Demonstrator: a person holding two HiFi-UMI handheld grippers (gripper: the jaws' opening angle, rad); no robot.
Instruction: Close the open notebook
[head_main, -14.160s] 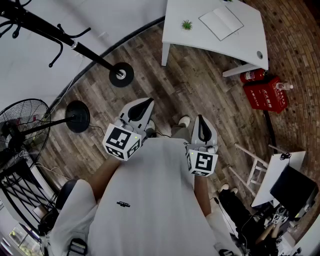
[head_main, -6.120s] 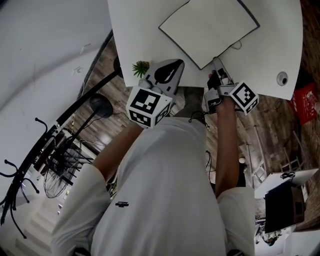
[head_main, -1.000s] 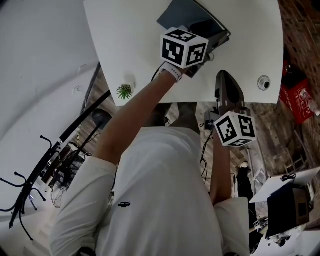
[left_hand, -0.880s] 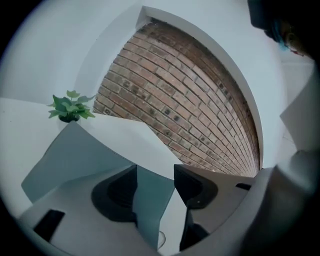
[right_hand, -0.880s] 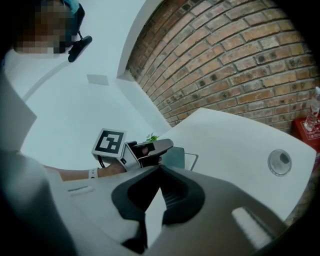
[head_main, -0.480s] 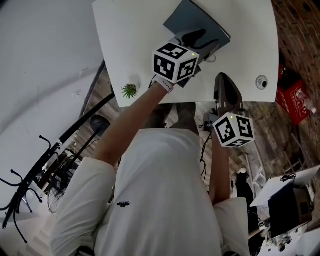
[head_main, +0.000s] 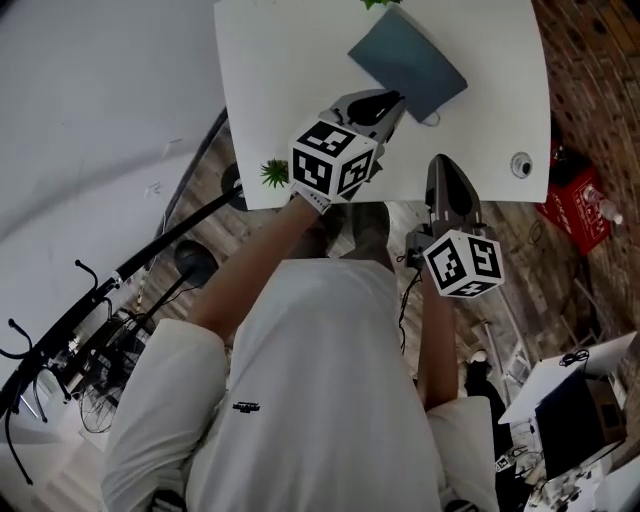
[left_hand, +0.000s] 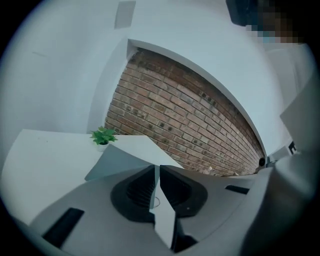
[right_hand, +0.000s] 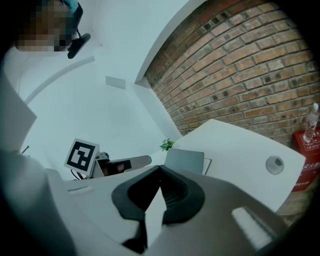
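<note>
White and mostly bare, the surface (head_main: 300, 80) is carrying the notebook (head_main: 407, 62) toward its far side. The notebook is lying shut and flat, grey-blue cover up, turned at an angle to the surface's edges. A thin loop of cord (head_main: 430, 118) is sticking out at its near corner. In the left gripper view the notebook (left_hand: 120, 161) is showing as a flat grey wedge just beyond the jaws.

The left claw (head_main: 396, 98) is hovering right at the notebook's near edge and pointing at it. Its jaws have just been closing and are standing almost together, with only a thin slit between them and nothing in it. The right claw (head_main: 443, 162) is hanging off to the right over the near edge of the surface, apart from the notebook, its jaws pressed together on nothing.

A small potted plant (head_main: 377, 4) is sitting just past the notebook's far corner, and a second plant (head_main: 275, 172) is standing at the surface's near left corner. A round cable hole (head_main: 520, 165) is showing to the right of the right claw. A brick wall (left_hand: 190, 115) is curving behind the surface, and a red box (head_main: 570, 205) is sitting on the wooden floor (head_main: 600, 60) beside it.
</note>
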